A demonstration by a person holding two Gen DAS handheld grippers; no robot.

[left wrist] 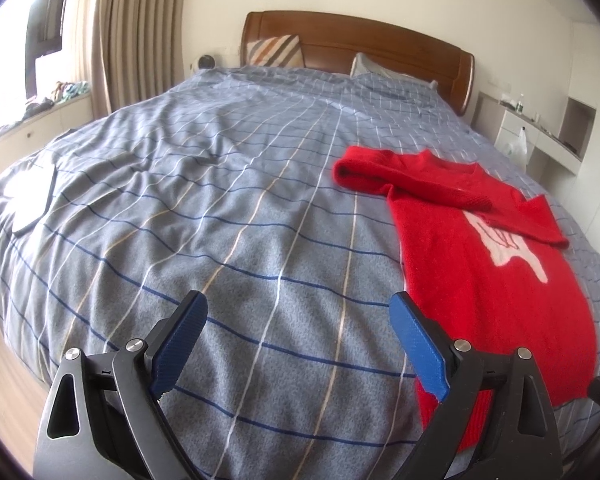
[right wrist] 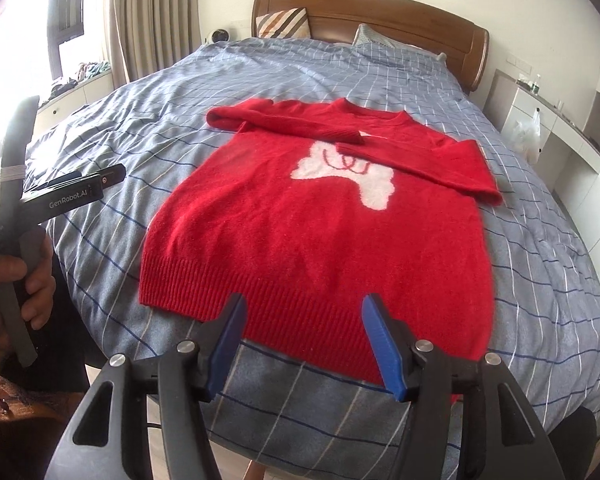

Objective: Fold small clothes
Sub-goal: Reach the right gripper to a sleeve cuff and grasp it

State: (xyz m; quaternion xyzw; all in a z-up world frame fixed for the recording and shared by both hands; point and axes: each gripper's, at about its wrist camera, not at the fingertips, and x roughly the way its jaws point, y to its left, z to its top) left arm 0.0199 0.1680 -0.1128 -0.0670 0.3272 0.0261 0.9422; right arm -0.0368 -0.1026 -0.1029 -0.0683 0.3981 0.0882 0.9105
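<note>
The right gripper [right wrist: 302, 312] is nearest, with its blue fingers [right wrist: 224, 344] spread wide and holding nothing, just above the ribbed hem of the red sweater [right wrist: 320, 232]. The left gripper [left wrist: 298, 312] is also released, its jaws far apart over the bare checked bedcover [left wrist: 220, 200], with the sweater [left wrist: 496, 280] to its right side. In the right wrist view the person's left hand [right wrist: 20, 280] holds the handle of that gripper at the left edge. The sweater lies flat, front side up, on the bedcover [right wrist: 560, 280], near the foot of the bed. Both sleeves are folded across the chest, over the white figure [right wrist: 340, 172]. Farther away stand a striped pillow [right wrist: 284, 22] and the wooden headboard [right wrist: 400, 16].
</note>
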